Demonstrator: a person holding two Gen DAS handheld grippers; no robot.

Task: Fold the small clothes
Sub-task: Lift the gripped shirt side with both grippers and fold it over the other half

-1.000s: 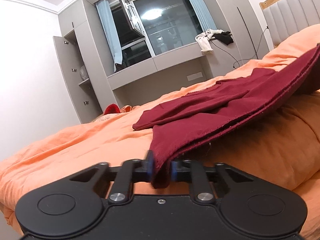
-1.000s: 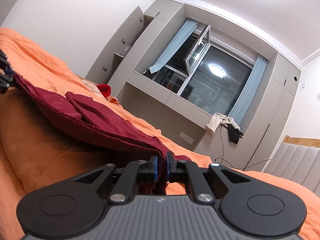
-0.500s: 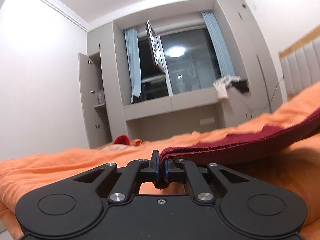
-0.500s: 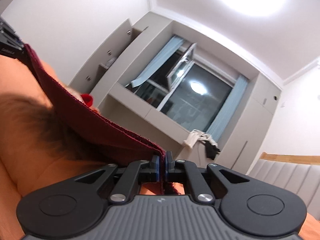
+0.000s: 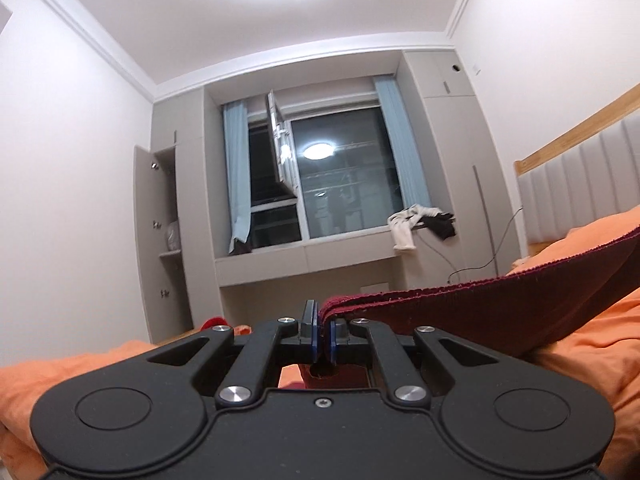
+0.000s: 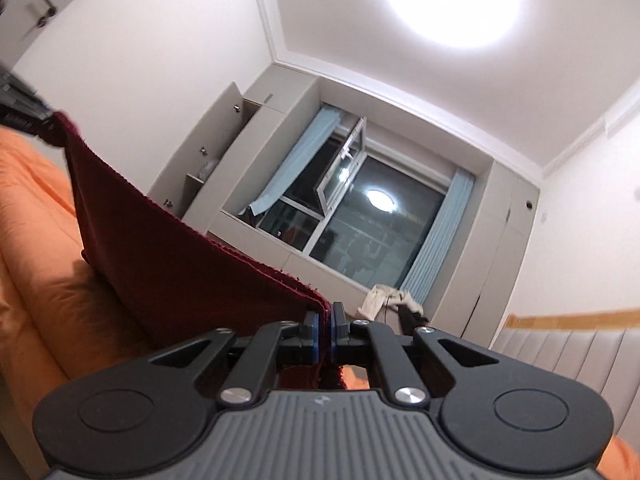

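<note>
Orange bedding (image 5: pixel 592 344) lies below a grey window wall (image 5: pixel 304 256). Both grippers, left (image 5: pixel 322 338) and right (image 6: pixel 325 334), pinch the dark red cloth (image 5: pixel 480 312) stretched between them above it. Only the right view shows, blurred, perhaps the other gripper.

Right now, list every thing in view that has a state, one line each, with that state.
left gripper: shut on a corner of the dark red cloth.
right gripper: shut on another corner of it.
dark red cloth: lifted, stretched between both grippers, its lower part hanging toward the orange duvet.
window sash: swung open.
cupboard door: open.
curtains: drawn aside.
ceiling light: on.
</note>
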